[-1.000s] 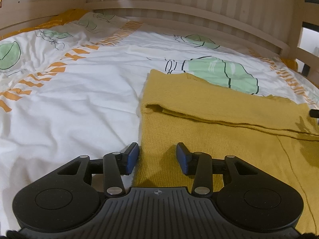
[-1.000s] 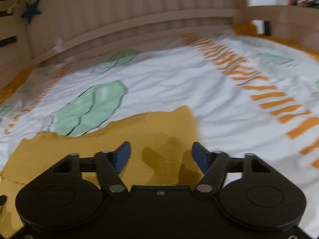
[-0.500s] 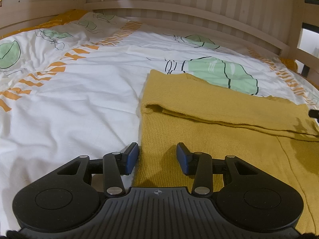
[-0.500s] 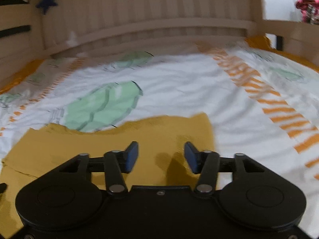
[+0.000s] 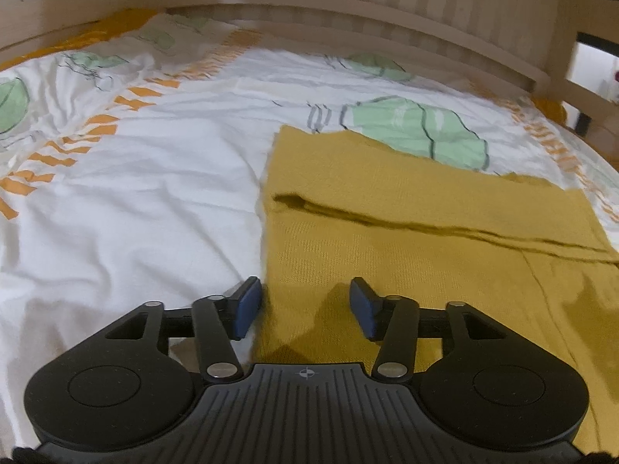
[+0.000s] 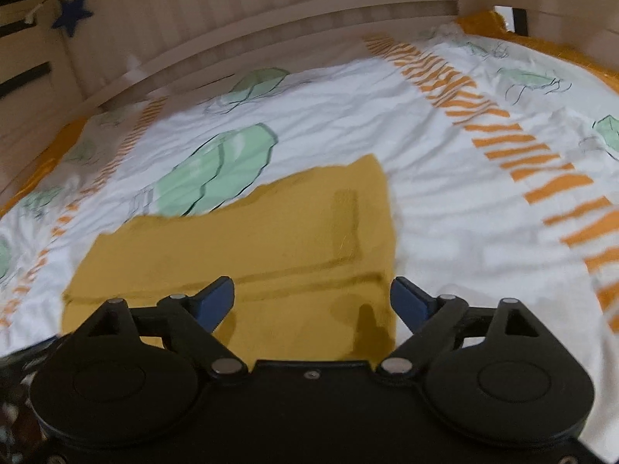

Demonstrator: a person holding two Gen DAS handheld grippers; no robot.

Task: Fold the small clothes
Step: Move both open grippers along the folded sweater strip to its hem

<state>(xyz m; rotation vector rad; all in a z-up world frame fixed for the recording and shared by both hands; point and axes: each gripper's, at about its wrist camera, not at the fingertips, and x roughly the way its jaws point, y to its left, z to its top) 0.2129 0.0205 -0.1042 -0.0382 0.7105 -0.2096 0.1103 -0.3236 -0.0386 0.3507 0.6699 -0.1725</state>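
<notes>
A mustard-yellow knitted garment (image 5: 406, 239) lies flat on the bed, with its far part folded over in a band across it. My left gripper (image 5: 305, 305) is open and empty, low over the garment's near left edge. In the right wrist view the same garment (image 6: 271, 239) lies ahead. My right gripper (image 6: 311, 303) is open wide and empty, above the garment's near right corner.
The bed has a white duvet (image 5: 135, 193) with green leaf prints and orange stripes. A wooden slatted bed rail (image 5: 348, 11) curves round the far side. A blue star (image 6: 71, 11) hangs on the rail at the left of the right wrist view.
My right gripper has pulled back and up from the garment and opened wider. My left gripper has opened a little and shifted slightly; the garment lies as before.
</notes>
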